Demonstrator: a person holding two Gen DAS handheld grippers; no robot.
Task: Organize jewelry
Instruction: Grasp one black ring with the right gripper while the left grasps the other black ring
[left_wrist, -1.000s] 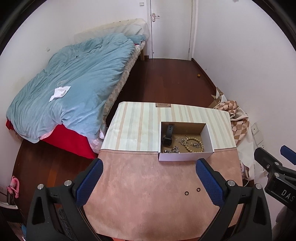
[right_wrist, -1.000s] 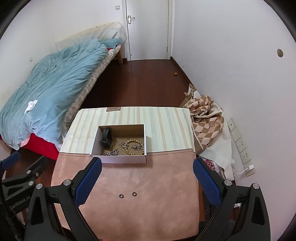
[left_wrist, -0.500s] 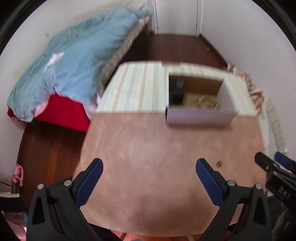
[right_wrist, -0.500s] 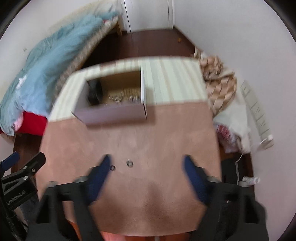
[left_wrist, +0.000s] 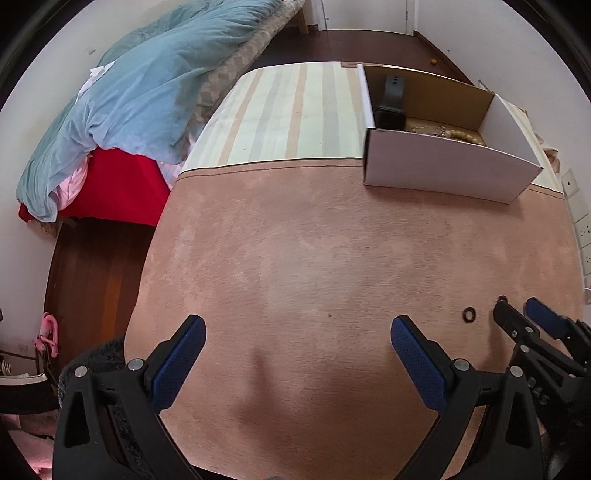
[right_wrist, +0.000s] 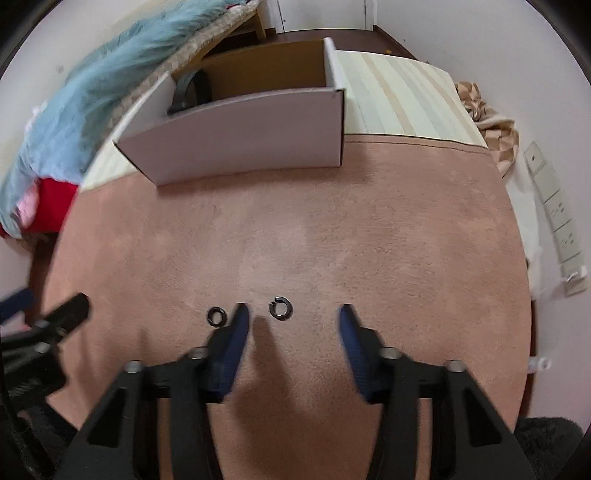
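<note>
Rings, two, small, dark: right-hand ring (right_wrist: 280, 306) and left-hand ring (right_wrist: 217, 316), both flat on the pink suede-like cover of the tabletop (right_wrist: 369, 240), near its front edge, well apart from the box; one ring (left_wrist: 469, 315) also shows in the left wrist view.

Step in hand, by judgement: approach for pickup of a loose ring; neither ring lifted yet.

Right tool (right_wrist: 291, 314): spread wide, empty, low over the tabletop; right-hand ring lies between its fingers, nearer the left finger; left-hand ring lies just outside that finger.

Left tool (left_wrist: 295, 332): spread wide, empty, over bare cover, away from both rings.

Next move calls for: centring the right tool on the right-hand ring, settling the fingertips to the cover, a gentle close across the thin band; then carriage to the box.

Box (right_wrist: 240, 136): white card, open top, at the seam of the pink cover and striped cloth (left_wrist: 295, 110); holds a dark watch (left_wrist: 389, 107), a beaded bracelet (left_wrist: 461, 136) and chain pieces; front wall must be cleared on delivery.

In the way: the left-hand ring beside the right tool's left finger, liable to be nudged; soft nap may let a ring tip or slip; nothing lies between rings and box.

Surroundings: bed (left_wrist: 147, 92) with blue duvet, left; patterned fabric (right_wrist: 491, 125) on the floor, right.
</note>
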